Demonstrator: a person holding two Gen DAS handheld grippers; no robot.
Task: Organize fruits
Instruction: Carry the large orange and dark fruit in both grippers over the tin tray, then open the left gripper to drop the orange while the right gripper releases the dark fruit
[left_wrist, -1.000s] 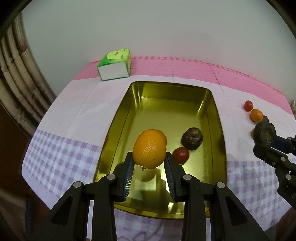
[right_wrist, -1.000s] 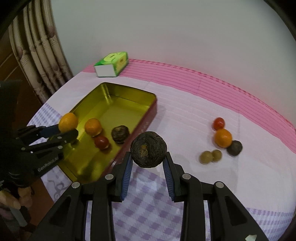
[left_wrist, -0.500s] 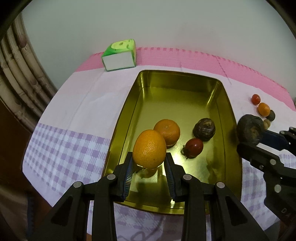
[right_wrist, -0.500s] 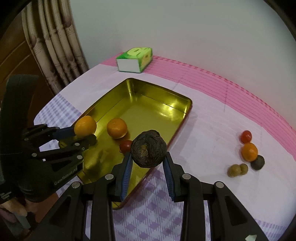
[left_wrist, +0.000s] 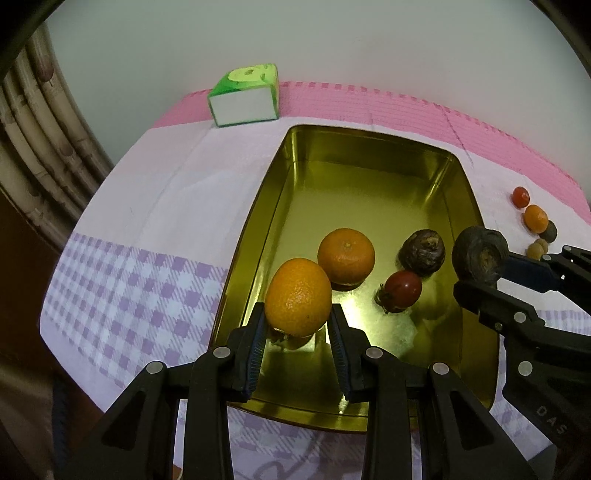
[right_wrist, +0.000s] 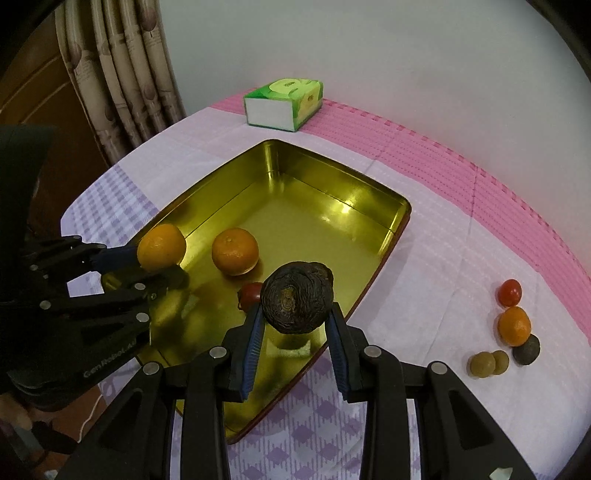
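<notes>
Holding a pebbled orange (left_wrist: 298, 297) in our left gripper (left_wrist: 298, 328) and a wrinkled dark fruit (right_wrist: 296, 298) in our right gripper (right_wrist: 296, 328), both clamped, we hover over the glossy gold rectangular tin (left_wrist: 369, 177). Inside lie a mandarin (left_wrist: 346, 255), a red tomato (left_wrist: 402, 291) and another dark fruit (left_wrist: 423, 251). At three o'clock, loose fruits (right_wrist: 511, 325) rest on the cloth.

"GenRobot.AI" on the left gripper (right_wrist: 162, 273) body (partly shadowed); "DAS" on the right gripper (left_wrist: 476, 275).
</notes>
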